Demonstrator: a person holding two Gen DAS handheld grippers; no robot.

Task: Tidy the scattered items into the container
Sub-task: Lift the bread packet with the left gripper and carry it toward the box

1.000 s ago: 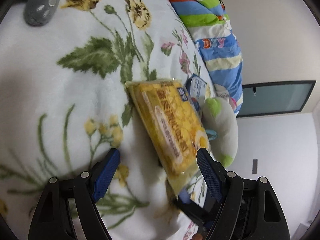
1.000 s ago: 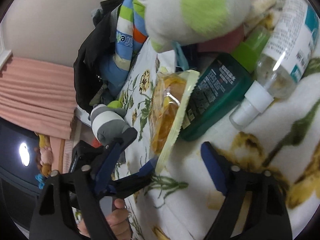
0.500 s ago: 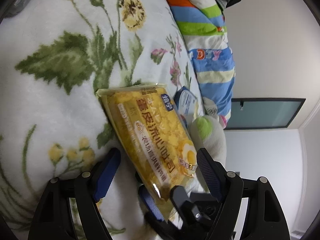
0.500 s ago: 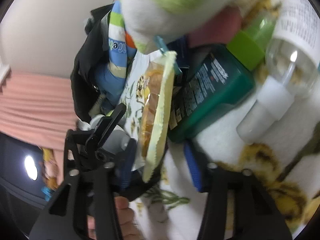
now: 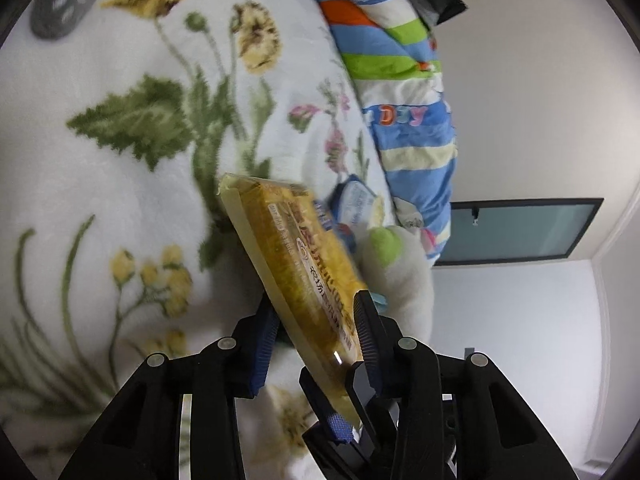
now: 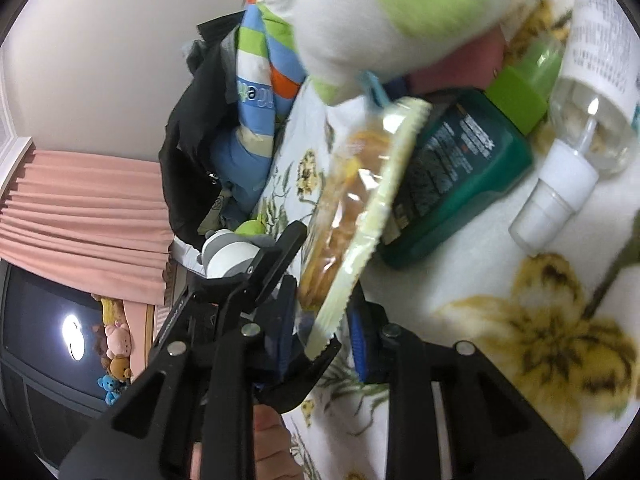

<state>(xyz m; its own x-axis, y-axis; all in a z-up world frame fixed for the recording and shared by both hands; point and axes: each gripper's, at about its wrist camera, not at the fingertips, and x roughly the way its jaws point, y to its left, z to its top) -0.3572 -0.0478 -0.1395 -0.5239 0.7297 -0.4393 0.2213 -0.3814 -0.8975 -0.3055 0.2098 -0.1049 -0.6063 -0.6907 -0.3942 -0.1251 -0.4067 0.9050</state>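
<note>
While both grippers, left gripper (image 5: 316, 344) and right gripper (image 6: 320, 340), had just been closing and now clenched the yellow snack pack (image 5: 304, 276), we saw no container; green bottle (image 6: 452, 184), spray bottle (image 6: 580, 120) and plush toy (image 6: 392, 12) beside the pack remained on the bed (image 5: 100, 168).

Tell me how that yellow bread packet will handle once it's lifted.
Likely light and soft: the bread packet shows spongy slices in thin film. The glossy wrapper may slip. The left gripper and right gripper, just closed on it, probably keep it from sagging.
</note>
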